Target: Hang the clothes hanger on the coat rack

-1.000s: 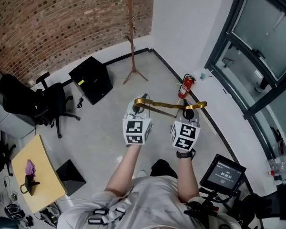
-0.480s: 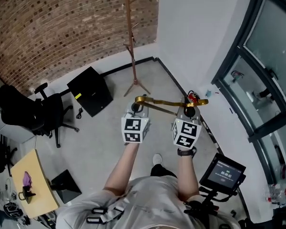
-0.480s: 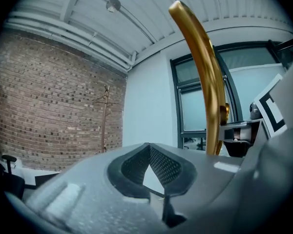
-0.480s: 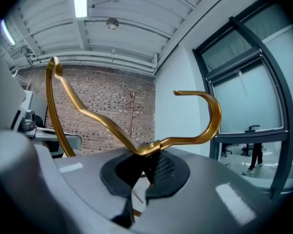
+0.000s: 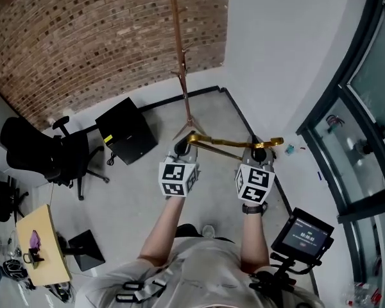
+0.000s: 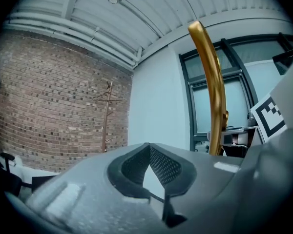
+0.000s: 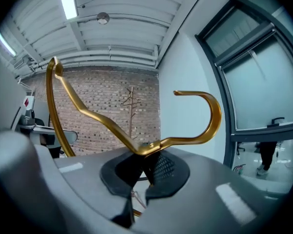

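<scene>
Gold metal, slim and smooth, the clothes hanger (image 5: 224, 142) lies level across your two outstretched, parallel forearms, its hook curling off to your right. Your right claw (image 7: 147, 165) is clenched on its neck just under the hook. Your left claw (image 6: 149, 152) is pinched together on nothing, the hanger's rounded end just beside it. Well ahead, the thin brown coat rack (image 5: 179, 56) stands against a rough brick wall (image 5: 70, 37).

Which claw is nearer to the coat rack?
Left. In the head view the left claw sits below the foot of the coat rack; the right claw, gripping the golden hanger, is farther right.
</scene>
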Tool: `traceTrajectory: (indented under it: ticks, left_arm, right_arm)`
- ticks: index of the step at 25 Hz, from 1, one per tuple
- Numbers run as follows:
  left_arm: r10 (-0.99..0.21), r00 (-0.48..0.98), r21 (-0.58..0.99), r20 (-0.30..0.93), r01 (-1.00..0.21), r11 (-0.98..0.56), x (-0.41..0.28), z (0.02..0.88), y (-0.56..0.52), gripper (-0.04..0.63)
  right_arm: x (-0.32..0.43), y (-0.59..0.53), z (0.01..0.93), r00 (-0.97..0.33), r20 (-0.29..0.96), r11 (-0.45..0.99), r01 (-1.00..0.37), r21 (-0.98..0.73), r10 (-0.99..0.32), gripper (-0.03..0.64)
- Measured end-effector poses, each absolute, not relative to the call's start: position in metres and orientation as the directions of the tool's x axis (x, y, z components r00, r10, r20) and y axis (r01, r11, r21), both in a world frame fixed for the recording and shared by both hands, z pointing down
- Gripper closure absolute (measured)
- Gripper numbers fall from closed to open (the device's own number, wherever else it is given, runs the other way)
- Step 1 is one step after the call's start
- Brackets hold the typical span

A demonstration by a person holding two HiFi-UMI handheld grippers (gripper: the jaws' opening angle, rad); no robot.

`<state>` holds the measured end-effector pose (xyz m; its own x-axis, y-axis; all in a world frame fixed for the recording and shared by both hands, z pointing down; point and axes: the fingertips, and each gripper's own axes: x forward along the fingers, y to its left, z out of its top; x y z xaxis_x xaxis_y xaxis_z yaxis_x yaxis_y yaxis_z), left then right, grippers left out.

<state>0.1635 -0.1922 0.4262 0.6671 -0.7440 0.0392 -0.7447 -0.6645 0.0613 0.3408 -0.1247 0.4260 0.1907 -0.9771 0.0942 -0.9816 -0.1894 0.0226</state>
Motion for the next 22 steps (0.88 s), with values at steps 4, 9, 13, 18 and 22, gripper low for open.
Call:
traceTrajectory:
  ticks: [4, 9, 13, 18, 22]
  left_arm:
    - [-0.766, 0.641, 0.057, 0.045, -0.767, -0.639, 0.164, 0.447, -0.22, 0.595]
    - [-0.742, 0.67, 0.038, 0.026, -0.743, -0.669, 0.179, 0.463, -0.253, 0.595]
    - [-0.766, 0.643, 0.041, 0.026, -0.766, -0.642, 0.177, 0.474, -0.317, 0.595]
    - [-0.793, 0.61, 0.066, 0.003, -0.791, -0.608, 0.17, 0.466, -0.408, 0.595]
    - [-0.819, 0.574, 0.09, -0.022, -0.814, -0.573, 0.159, 0.456, -0.489, 0.595]
  right_arm:
    - [0.34, -0.159, 0.449, 0.149, 0.097, -0.148, -0.989, 0.015, -0.984, 0.614]
    - [0.337, -0.206, 0.467, 0.103, 0.083, -0.099, -0.994, 0.044, -0.991, 0.614]
    - [0.338, -0.274, 0.472, 0.072, 0.074, -0.067, -0.996, 0.057, -0.995, 0.614]
    - [0.333, -0.37, 0.464, 0.021, 0.076, -0.016, -0.998, 0.068, -0.997, 0.614]
    - [0.318, -0.448, 0.443, -0.045, 0.035, 0.048, -0.993, 0.103, -0.998, 0.614]
